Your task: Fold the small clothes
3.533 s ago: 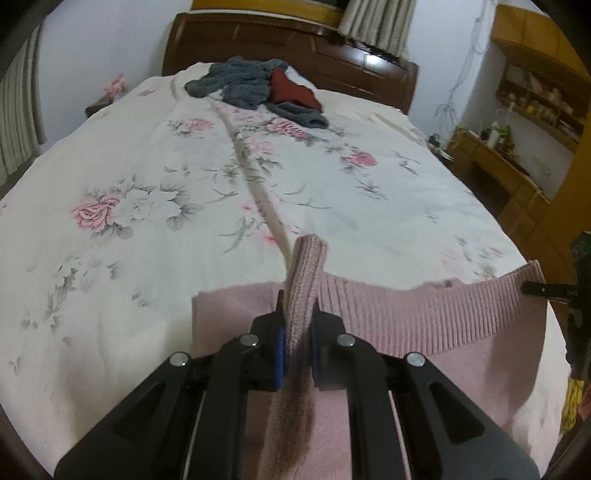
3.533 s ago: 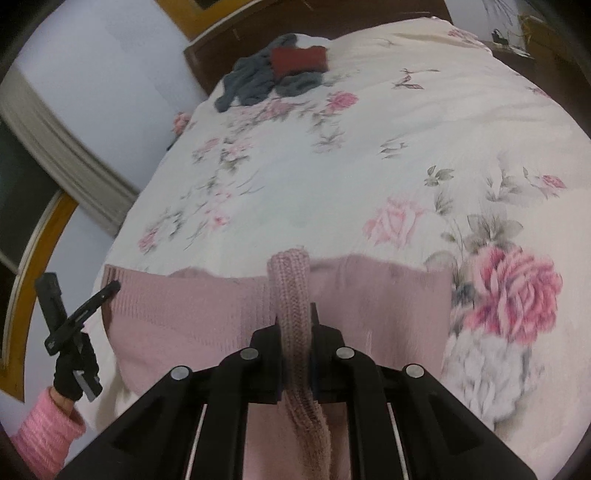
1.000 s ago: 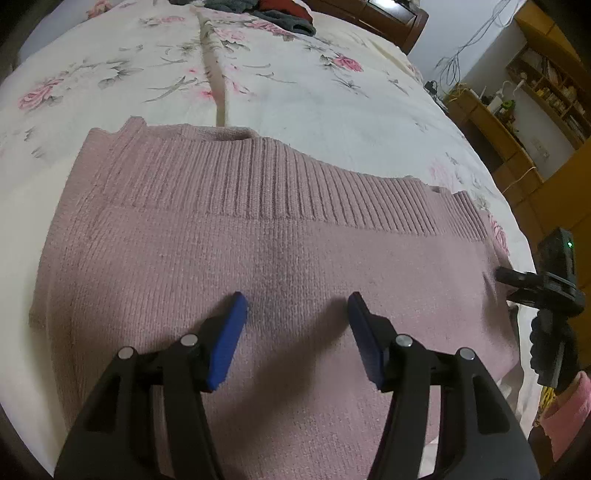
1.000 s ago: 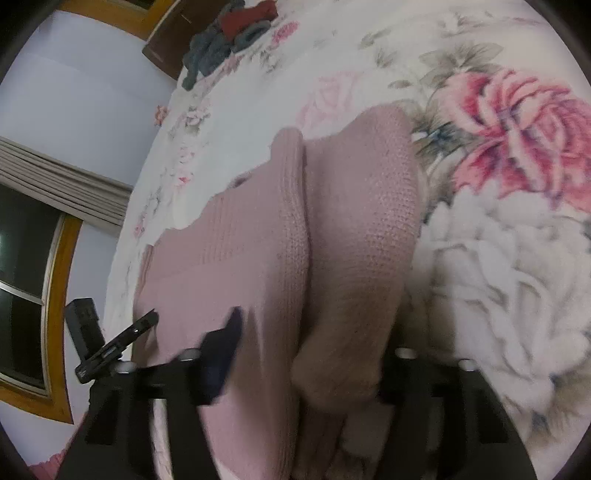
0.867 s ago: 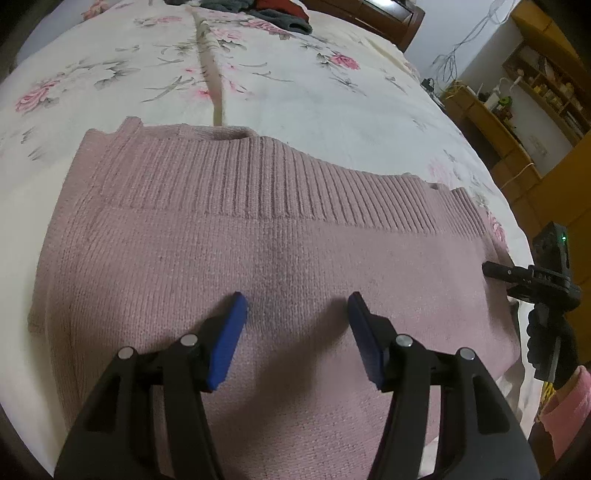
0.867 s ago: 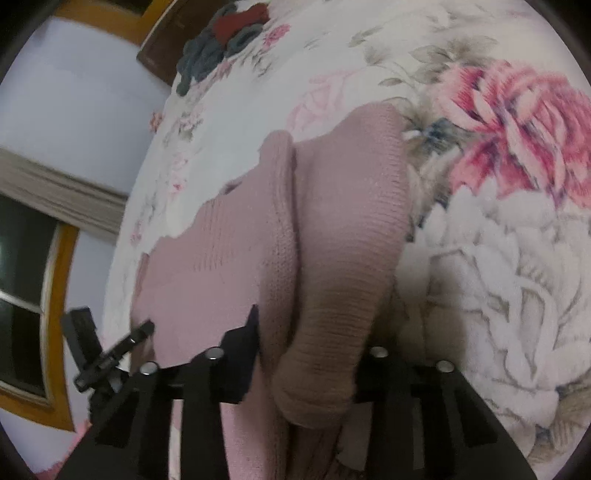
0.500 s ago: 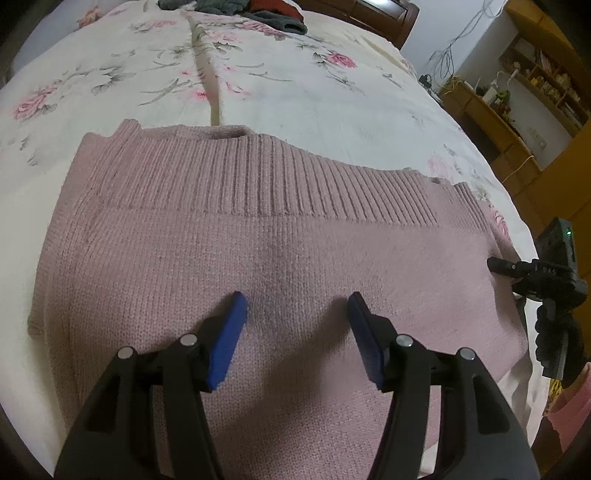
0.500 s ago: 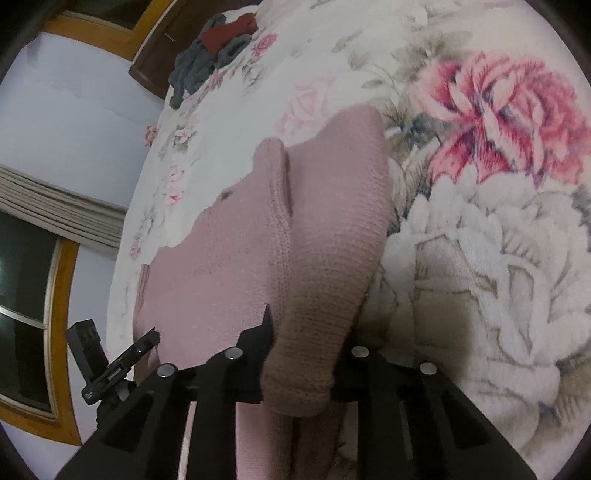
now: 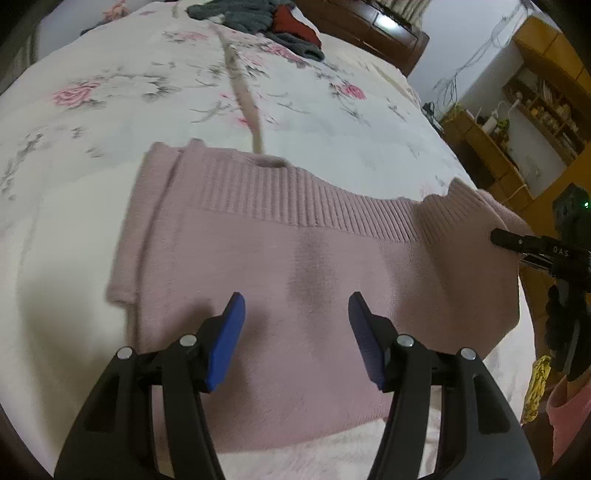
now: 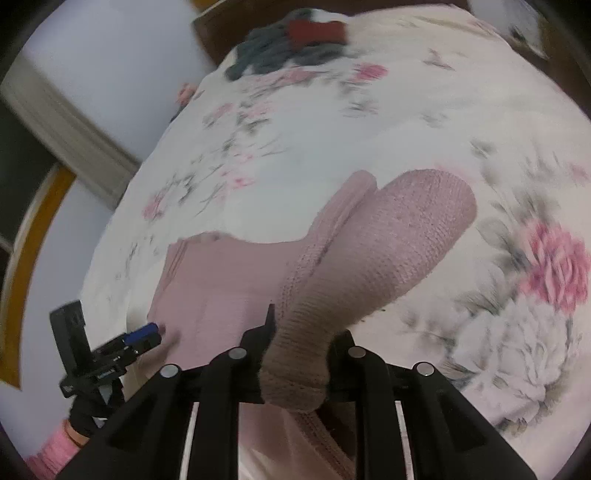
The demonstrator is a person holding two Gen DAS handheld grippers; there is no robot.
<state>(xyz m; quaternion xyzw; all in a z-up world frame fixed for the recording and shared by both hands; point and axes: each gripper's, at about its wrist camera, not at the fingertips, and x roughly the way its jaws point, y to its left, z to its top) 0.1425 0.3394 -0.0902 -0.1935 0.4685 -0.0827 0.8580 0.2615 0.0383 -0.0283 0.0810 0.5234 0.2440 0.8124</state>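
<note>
The pink knitted sweater [image 9: 295, 266] is spread flat on the floral bedspread [image 9: 110, 110], its ribbed hem turned toward the headboard end, and one side of it is lifted clear of the rest. That bunched side, a thick roll of knit [image 10: 369, 266], is gripped between the jaws of the right gripper [image 10: 299, 354], which is clamped on it. Over the middle of the sweater the left gripper [image 9: 295, 332] is held spread wide, blue pads apart, nothing between them. Beyond the sweater, near the headboard, a heap of grey and red clothes [image 9: 258, 18] is left waiting.

A sideways fold appears to be in hand. To do it well, the lifted side should be carried across the body and laid edge to edge with the far side, while the flat panel is pinned by the free gripper so nothing is dragged. The roll should be let go only once it is lying smooth.
</note>
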